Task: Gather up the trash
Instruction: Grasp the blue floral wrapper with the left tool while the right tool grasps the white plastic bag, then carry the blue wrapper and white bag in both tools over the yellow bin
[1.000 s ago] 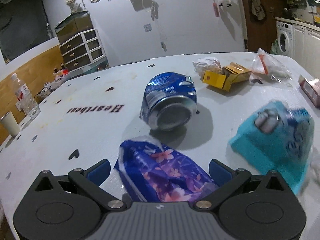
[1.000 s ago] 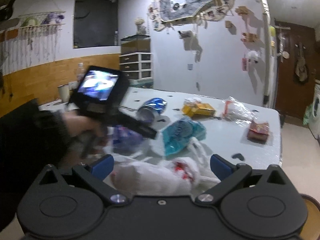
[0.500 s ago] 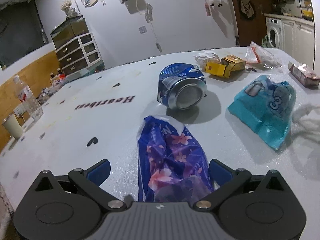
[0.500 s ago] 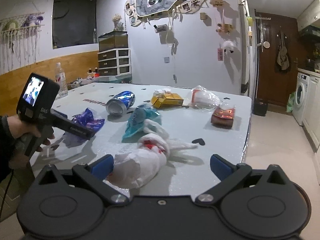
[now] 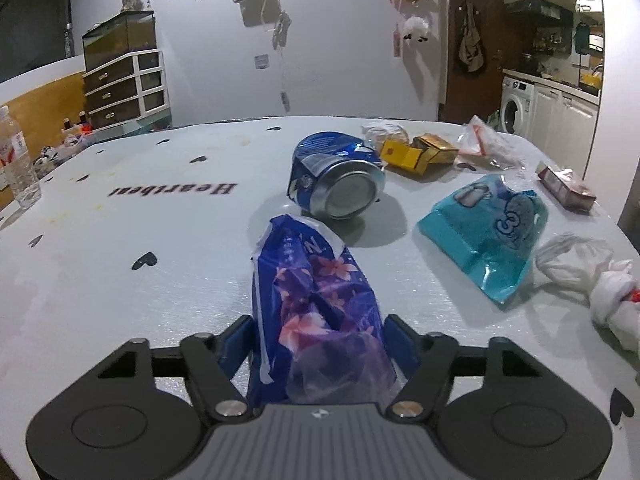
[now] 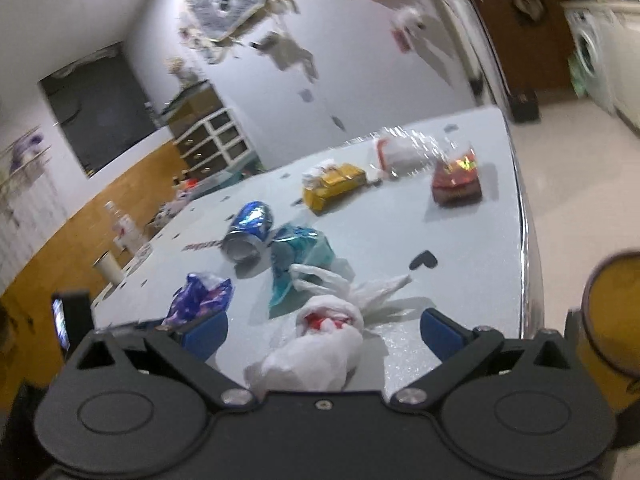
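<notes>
In the left wrist view, the left gripper [image 5: 318, 336] is seen with its jaws just closed in against the purple flowered wrapper [image 5: 316, 300], which lies on the white table [image 5: 120, 248]. A crushed blue can [image 5: 338, 180] lies at 12 o'clock, a teal pouch [image 5: 488, 228] at 2 o'clock.

In the right wrist view, blurred and tilted, the right gripper [image 6: 324, 330] is held wide over a knotted white bag [image 6: 316, 352], apparently untouched. A yellow bin [image 6: 612, 320] is seen at 3 o'clock.
</notes>
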